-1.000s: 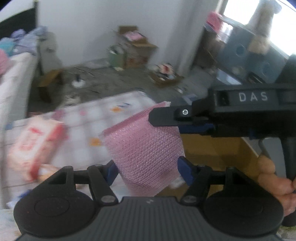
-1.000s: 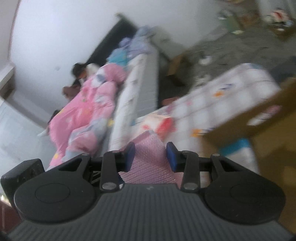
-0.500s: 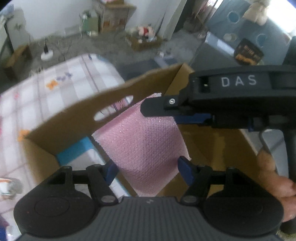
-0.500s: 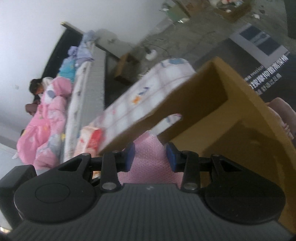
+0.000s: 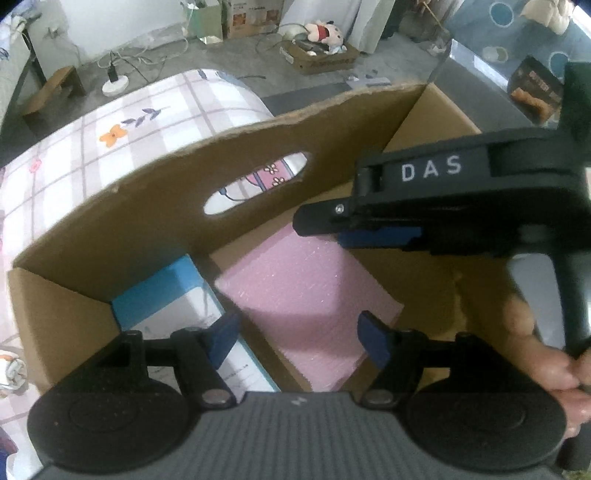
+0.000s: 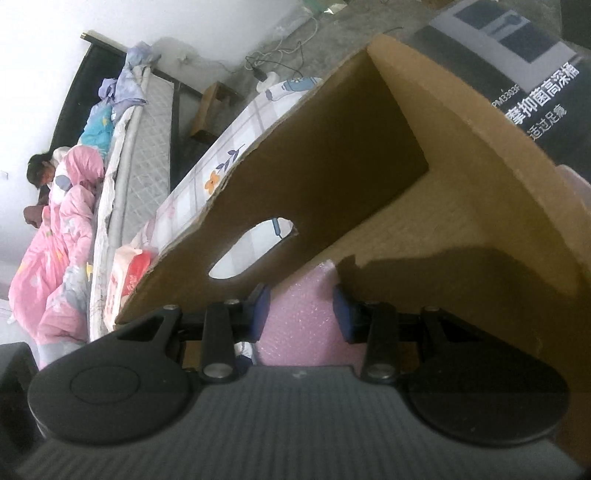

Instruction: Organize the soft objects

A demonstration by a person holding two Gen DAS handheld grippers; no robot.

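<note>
Lying in cardboard box [image 5: 155, 218]: pink foam sheet [image 5: 306, 291].

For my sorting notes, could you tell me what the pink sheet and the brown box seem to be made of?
The pink sheet: probably plastic bubble wrap, with a fine bubbled, faintly glinting surface. The brown box: matte corrugated cardboard, judging by its rough torn top edge and punched handle slot.

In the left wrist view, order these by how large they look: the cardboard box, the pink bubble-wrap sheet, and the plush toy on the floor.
1. cardboard box
2. pink bubble-wrap sheet
3. plush toy, though it lies far from the camera, so its true size is unsure.
</note>
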